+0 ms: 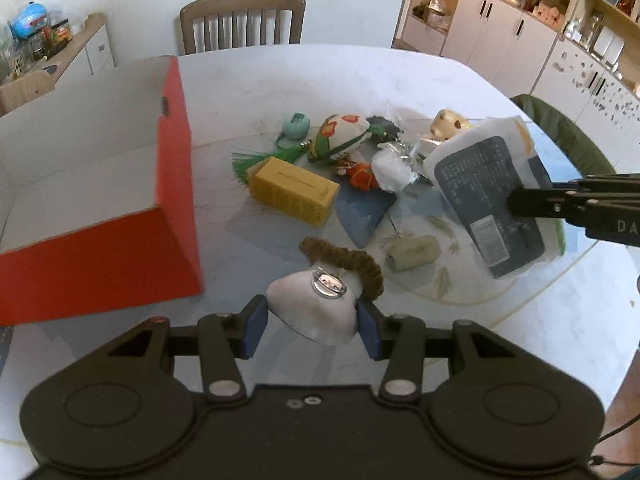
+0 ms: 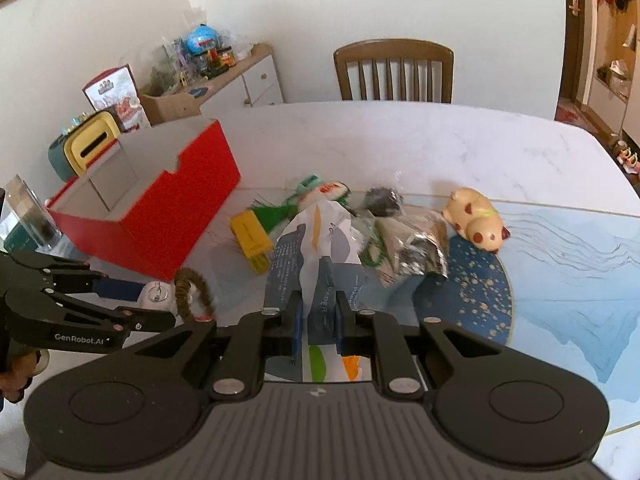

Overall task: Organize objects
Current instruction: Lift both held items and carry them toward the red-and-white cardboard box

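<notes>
- My left gripper (image 1: 312, 326) has its blue pads pressed on either side of a white shell-shaped brooch (image 1: 314, 308), pin clasp facing up, with a brown fuzzy trim along its far edge. It sits just right of the red box (image 1: 172, 208).
- The red box is open at the top, white inside; no contents are visible from the left wrist view.
- My right gripper (image 2: 318, 326) is clamped on a white and grey packet (image 2: 316, 248), the jaws nearly together with the packet between them. In the left wrist view the packet is tilted above the table (image 1: 400, 80).
- Loose items on the table between the box and the packet: a yellow box (image 1: 294, 190), a green tassel (image 1: 256, 158), a teal round item (image 1: 296, 125), a floral fabric pouch (image 1: 342, 132), an orange trinket (image 1: 362, 178), a crumpled clear wrapper (image 1: 394, 172) and a pale green roll (image 1: 412, 252).
- A cream pig figure (image 2: 476, 218) lies at the far edge of a blue round mat (image 2: 476, 292), just beside a silver foil wrapper (image 2: 420, 248).
- A wooden chair (image 2: 394, 70) stands at the far side of the table.
</notes>
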`<state>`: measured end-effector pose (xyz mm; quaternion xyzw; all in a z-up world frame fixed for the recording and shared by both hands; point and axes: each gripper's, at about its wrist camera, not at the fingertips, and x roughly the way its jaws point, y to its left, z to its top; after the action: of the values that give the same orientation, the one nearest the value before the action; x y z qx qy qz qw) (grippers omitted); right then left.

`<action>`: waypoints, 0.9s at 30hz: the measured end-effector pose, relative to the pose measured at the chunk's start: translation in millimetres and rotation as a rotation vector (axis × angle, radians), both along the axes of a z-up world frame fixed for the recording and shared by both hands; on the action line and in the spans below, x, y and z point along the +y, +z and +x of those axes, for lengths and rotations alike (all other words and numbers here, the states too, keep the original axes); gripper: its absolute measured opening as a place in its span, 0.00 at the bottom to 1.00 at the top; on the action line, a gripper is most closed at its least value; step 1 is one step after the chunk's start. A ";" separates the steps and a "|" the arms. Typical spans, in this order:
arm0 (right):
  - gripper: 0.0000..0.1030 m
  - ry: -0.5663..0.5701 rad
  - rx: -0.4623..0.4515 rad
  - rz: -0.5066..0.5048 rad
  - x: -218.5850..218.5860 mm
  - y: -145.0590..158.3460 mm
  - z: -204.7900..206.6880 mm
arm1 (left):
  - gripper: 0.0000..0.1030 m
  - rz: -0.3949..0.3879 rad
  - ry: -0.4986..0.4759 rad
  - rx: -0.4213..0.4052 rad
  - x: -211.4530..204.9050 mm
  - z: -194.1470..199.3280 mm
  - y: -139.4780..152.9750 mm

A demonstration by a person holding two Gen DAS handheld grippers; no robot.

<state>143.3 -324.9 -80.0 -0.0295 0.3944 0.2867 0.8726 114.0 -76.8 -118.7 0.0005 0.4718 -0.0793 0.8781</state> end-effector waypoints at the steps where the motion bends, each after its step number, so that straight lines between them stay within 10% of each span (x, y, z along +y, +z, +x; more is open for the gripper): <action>1: 0.14 -0.004 0.003 0.008 3.1 3.0 -1.7 | 0.45 -0.006 0.001 -0.002 4.1 -2.0 3.4; 12: 0.15 0.033 0.027 0.117 60.2 23.3 -25.2 | 0.45 0.046 -0.095 0.027 22.8 1.5 1.8; 27: 0.14 -0.004 -0.029 -0.112 107.4 -8.4 -33.8 | 0.44 -0.001 -0.200 0.011 39.8 1.4 13.4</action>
<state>109.5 -217.5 -88.3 -0.0813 0.3973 0.2619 0.8758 115.4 -37.0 -105.2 0.0466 0.4743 -0.1666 0.8632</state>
